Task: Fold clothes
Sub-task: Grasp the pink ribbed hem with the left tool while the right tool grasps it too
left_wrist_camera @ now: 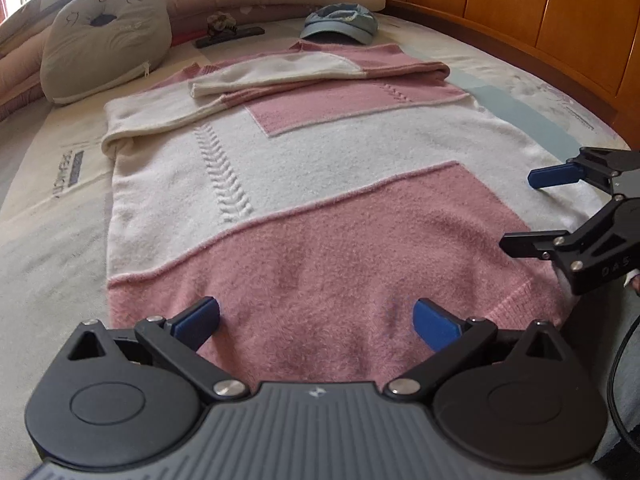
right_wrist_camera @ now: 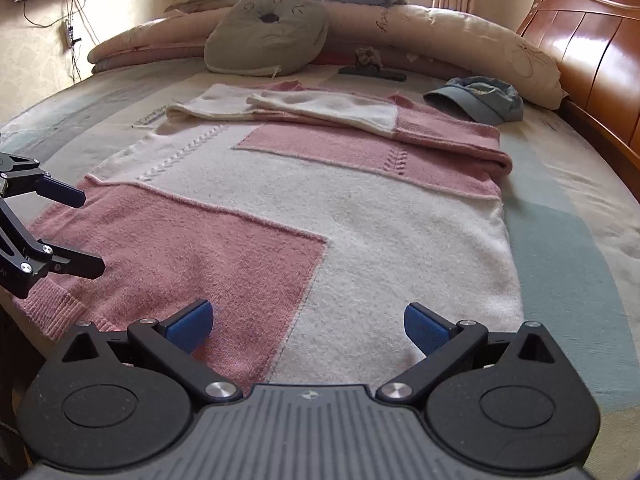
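A pink-and-white sweater (left_wrist_camera: 304, 184) lies flat on the bed (left_wrist_camera: 48, 216), both sleeves folded across its chest near the far end. The left gripper (left_wrist_camera: 316, 320) is level and low over the pink hem, pointing along the garment, jaws spread wide and empty. The right gripper (right_wrist_camera: 306, 322) sits beside it at the same hem, likewise level, jaws wide with nothing between them. A blue cap (right_wrist_camera: 478, 98) and a grey cushion (right_wrist_camera: 264, 36) rest beyond the sweater.

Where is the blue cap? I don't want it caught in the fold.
The blue cap lies on the bed beyond the sweater, far right in the right wrist view.
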Demonstrator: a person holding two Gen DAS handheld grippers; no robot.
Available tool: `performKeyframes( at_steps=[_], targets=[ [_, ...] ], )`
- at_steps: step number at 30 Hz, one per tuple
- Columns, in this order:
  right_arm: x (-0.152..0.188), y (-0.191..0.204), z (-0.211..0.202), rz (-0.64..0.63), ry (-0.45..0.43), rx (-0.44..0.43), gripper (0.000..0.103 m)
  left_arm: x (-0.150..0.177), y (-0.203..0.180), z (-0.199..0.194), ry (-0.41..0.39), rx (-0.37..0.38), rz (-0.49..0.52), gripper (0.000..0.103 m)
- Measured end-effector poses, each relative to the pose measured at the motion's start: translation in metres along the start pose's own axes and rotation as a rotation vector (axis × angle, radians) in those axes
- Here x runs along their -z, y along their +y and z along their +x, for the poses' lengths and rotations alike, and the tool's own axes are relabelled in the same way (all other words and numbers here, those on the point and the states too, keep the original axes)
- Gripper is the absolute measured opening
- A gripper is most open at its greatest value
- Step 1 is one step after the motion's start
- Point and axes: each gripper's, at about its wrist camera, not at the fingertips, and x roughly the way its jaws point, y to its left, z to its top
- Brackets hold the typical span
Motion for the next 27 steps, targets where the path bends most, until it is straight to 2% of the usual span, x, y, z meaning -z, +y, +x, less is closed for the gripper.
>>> performKeyframes(
  at_steps=[3, 6, 9, 14, 19, 21, 27],
  targets=[
    [0.010, 0.001, 0.001, 0.008, 0.001, 0.011, 0.103, 0.013, -0.004, -0.001, -0.011, -0.018, 0.034, 0.102],
    [0.017, -0.005, -0.007, -0.017, 0.003, -0.008, 0.103, 0.020, 0.002, -0.009, -0.010, -0.011, 0.019, 0.102],
    [0.018, -0.008, -0.014, -0.040, 0.007, -0.025, 0.103, 0.021, -0.003, -0.016, -0.008, -0.013, 0.081, 0.102],
    [0.017, 0.001, -0.036, -0.236, -0.042, -0.110, 0.103, 0.019, -0.021, -0.023, -0.020, 0.016, 0.241, 0.102],
    [0.020, 0.022, -0.047, -0.478, -0.027, -0.197, 0.103, 0.016, -0.049, -0.025, -0.045, 0.055, 0.389, 0.102],
    [0.024, 0.030, -0.046, -0.554, -0.018, -0.193, 0.103, 0.015, -0.060, -0.026, -0.057, 0.061, 0.446, 0.102],
    [0.032, 0.045, -0.037, -0.668, -0.002, -0.126, 0.103, 0.018, -0.088, -0.022, -0.069, 0.065, 0.562, 0.102]
  ],
)
